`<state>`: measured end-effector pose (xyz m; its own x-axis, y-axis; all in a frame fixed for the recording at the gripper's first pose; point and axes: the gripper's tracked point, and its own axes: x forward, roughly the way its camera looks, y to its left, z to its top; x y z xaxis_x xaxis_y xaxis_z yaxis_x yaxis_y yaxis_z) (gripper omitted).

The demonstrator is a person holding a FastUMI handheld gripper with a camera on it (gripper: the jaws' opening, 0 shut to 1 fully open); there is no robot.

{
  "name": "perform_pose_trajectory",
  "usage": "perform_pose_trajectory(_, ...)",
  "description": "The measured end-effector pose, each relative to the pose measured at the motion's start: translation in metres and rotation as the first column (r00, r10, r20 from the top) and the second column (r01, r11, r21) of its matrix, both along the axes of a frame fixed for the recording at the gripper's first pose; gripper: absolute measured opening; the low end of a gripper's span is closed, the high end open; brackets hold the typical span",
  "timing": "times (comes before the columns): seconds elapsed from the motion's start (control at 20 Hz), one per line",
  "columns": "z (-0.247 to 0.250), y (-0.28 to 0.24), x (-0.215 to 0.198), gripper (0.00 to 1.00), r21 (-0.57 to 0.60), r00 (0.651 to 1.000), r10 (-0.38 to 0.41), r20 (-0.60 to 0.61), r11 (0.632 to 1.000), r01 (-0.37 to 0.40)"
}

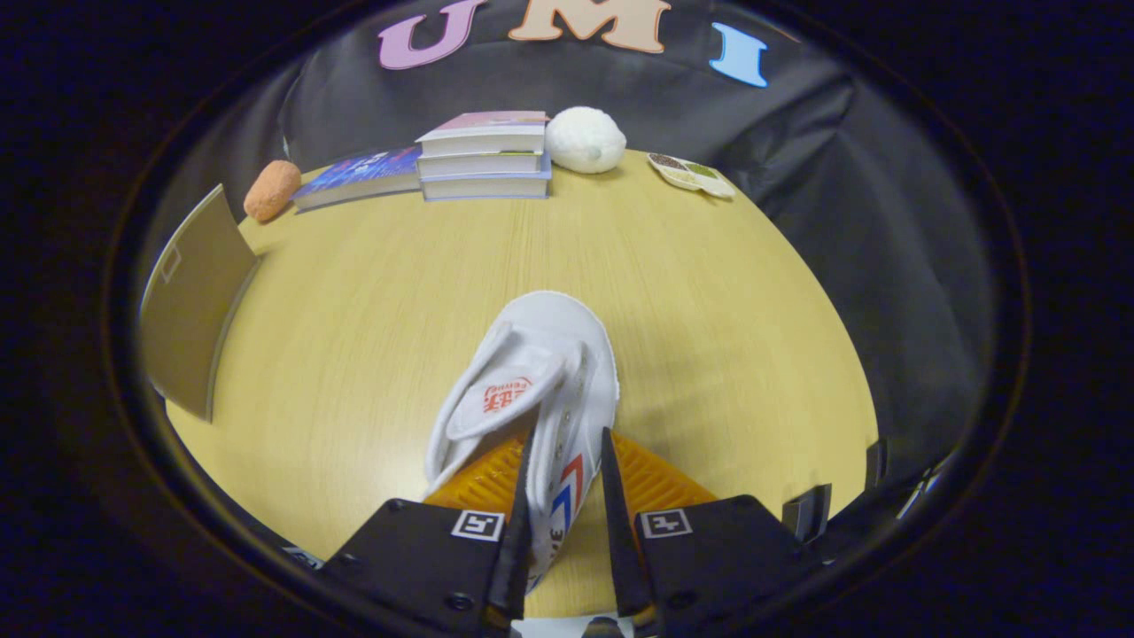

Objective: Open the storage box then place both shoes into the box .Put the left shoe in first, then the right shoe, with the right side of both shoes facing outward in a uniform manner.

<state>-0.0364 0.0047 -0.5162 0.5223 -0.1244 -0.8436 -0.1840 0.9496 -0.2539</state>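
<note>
gripping the white shoe (pixel 532 381) by its side wall, the tongs (pixel 564 443) are drawn close together, one finger inside the shoe's opening and the other against its outer side, both pressing the canvas between them. the shoe stands toe-away over the desk (pixel 709 292), tongue flopped out. far off lie a stack of books (pixel 485 155), a white lump (pixel 585 139), an orange lump (pixel 272 189) and a small dish (pixel 691 174); a cardboard flap (pixel 190 301) stands at left.
</note>
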Motion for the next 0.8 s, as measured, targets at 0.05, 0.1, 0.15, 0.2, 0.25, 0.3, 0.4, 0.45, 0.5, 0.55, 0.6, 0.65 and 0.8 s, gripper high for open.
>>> perform_pose_trajectory(0.05,0.0,0.0,0.0,0.42,0.008,1.0,0.001,0.003,1.0,-0.001)
perform_pose_trajectory(0.1,0.0,-0.002,0.0,0.41,0.015,1.0,-0.003,0.008,1.0,0.003)
perform_pose_trajectory(0.15,0.002,-0.023,0.004,0.29,-0.042,0.997,-0.059,0.042,0.997,0.061)
perform_pose_trajectory(0.2,0.001,-0.026,-0.002,0.16,-0.009,0.996,-0.086,0.03,0.996,0.087)
perform_pose_trajectory(0.25,0.005,-0.021,0.0,0.03,0.028,0.994,-0.096,0.044,0.995,0.095)
perform_pose_trajectory(0.3,-0.001,-0.022,0.0,0.03,0.052,0.995,-0.098,0.022,0.994,0.096)
perform_pose_trajectory(0.4,-0.002,-0.023,-0.005,0.03,0.128,0.992,-0.13,-0.003,0.983,0.129)
perform_pose_trajectory(0.45,-0.002,-0.023,-0.005,0.03,0.165,0.988,-0.152,-0.018,0.974,0.153)
perform_pose_trajectory(0.5,-0.003,-0.026,-0.006,0.03,0.202,0.985,-0.17,-0.041,0.964,0.175)
perform_pose_trajectory(0.55,-0.003,-0.026,-0.006,0.03,0.242,0.98,-0.187,-0.064,0.95,0.197)
perform_pose_trajectory(0.6,-0.004,-0.026,-0.006,0.03,0.286,0.974,-0.206,-0.092,0.932,0.224)
perform_pose_trajectory(0.65,-0.004,-0.027,-0.006,0.03,0.333,0.966,-0.23,-0.12,0.907,0.257)
perform_pose_trajectory(0.8,-0.003,-0.028,-0.007,0.03,0.465,0.93,-0.291,-0.225,0.807,0.365)
